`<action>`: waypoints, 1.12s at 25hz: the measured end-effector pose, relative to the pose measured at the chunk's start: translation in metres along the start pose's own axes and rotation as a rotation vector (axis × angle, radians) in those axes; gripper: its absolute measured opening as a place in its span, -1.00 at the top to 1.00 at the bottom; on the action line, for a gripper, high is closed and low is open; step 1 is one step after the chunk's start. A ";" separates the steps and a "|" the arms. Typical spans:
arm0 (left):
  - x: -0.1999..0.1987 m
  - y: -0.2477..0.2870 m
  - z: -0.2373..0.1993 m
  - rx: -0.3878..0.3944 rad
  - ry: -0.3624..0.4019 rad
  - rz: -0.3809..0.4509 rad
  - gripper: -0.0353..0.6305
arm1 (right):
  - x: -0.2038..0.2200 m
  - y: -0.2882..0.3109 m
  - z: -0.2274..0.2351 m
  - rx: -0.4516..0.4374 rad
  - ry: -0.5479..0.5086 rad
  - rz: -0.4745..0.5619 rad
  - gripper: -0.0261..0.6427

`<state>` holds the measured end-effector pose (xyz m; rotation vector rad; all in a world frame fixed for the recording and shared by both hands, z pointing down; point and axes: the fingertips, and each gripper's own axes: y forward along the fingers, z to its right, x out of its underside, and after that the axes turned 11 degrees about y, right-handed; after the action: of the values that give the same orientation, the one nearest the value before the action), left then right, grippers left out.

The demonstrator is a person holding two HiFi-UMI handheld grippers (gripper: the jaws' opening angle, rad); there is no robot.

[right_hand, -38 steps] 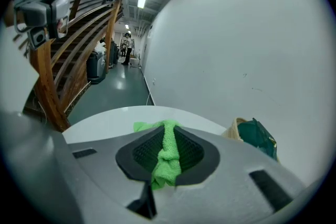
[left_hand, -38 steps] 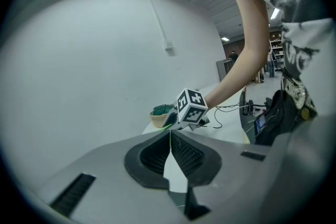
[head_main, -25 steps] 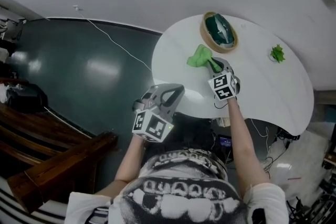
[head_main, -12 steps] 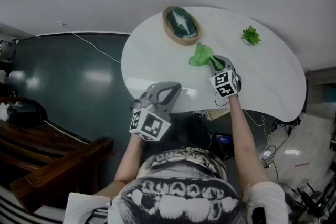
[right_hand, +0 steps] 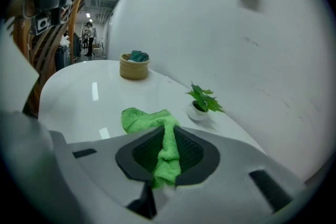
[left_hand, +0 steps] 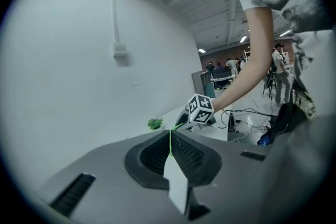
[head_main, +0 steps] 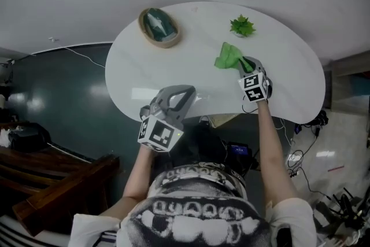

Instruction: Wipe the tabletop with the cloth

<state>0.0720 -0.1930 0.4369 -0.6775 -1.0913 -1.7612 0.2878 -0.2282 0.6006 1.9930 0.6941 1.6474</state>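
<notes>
Right, the right gripper (head_main: pixel 245 65) first: its jaws are closed down on a bright green terry cloth (head_main: pixel 229 56), with only the cloth's thickness between them. In the right gripper view a twisted strip of that cloth (right_hand: pixel 166 139) runs straight through the gripper (right_hand: pixel 167 157) between the dark ribbed pads (right_hand: pixel 193 153). The rest of it fans out in a bunched heap on the glossy white rounded tabletop (head_main: pixel 173 69) just ahead of the jaws. That heap sits on the right half of the table, toward the far edge, just short of a small green leafy plant in a white pot (head_main: pixel 242 25). Cloth and pot are near each other but apart in the right gripper view (right_hand: pixel 201 103).

Over to the left gripper (head_main: pixel 186 93): the left gripper view shows its jaws pressed together at the tips (left_hand: pixel 170 150) with nothing held. It hangs over the table's near edge, well apart from the cloth. Whether it touches the surface is hard to say from the head view.

Now the one container: a round tan woven basket (head_main: pixel 145 29) stands on the far left part of the table, well away from both grippers. Something dark teal (head_main: pixel 160 23) fills it and rises a little above the rim (right_hand: pixel 138 56). It may be folded fabric, though it is too small to be sure.
</notes>
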 end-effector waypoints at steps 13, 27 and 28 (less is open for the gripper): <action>-0.053 0.082 0.039 0.097 0.065 0.042 0.87 | 0.106 -0.069 0.160 0.210 0.130 -0.073 0.77; -0.068 0.103 0.053 0.142 0.064 0.063 0.87 | 0.184 -0.144 0.242 0.396 0.239 -0.160 0.77; -0.069 0.103 0.053 0.146 0.062 0.063 0.87 | 0.186 -0.145 0.243 0.399 0.243 -0.160 0.77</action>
<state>0.1932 -0.1350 0.4448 -0.5580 -1.1318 -1.6212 0.5423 -0.0057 0.6051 1.9416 1.3269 1.7761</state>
